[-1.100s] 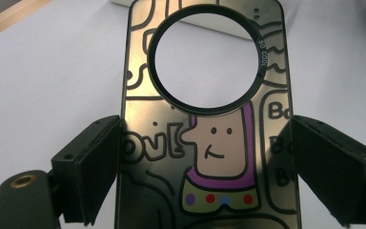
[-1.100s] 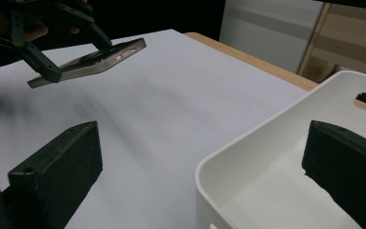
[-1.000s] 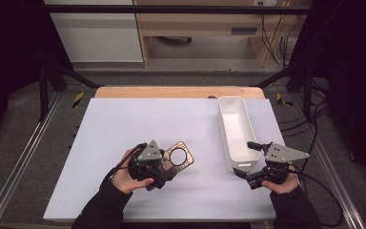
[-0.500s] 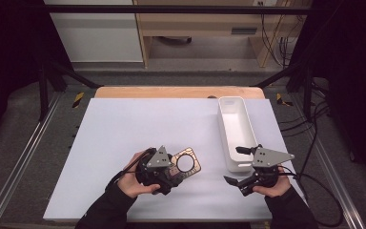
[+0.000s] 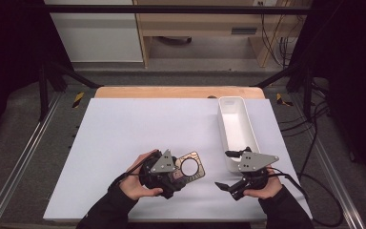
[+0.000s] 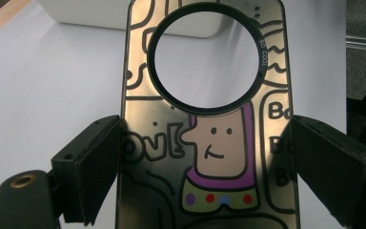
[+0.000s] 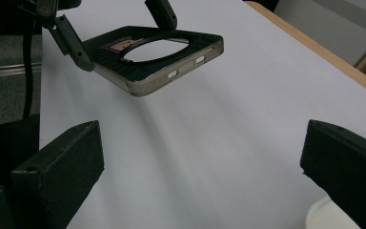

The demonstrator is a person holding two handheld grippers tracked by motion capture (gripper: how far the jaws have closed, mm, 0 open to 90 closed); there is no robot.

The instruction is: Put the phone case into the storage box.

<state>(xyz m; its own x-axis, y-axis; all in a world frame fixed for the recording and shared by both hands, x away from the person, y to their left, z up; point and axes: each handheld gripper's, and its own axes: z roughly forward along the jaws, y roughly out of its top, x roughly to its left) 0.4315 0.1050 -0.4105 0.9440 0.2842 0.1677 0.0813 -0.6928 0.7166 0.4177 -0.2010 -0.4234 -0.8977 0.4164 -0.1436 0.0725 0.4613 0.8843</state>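
While held: one phone case [image 5: 189, 166], one tray [image 5: 235, 125]

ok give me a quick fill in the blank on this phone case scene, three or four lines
1. The left gripper is shut on a phone case that has a big round ____ in it.
2. The right gripper has its jaws ____ with nothing between them.
3. The long white tray lies nearest the ____ gripper.
4. The cartoon face on the case wears a ____ hood.

Missing words: hole; open; right; purple
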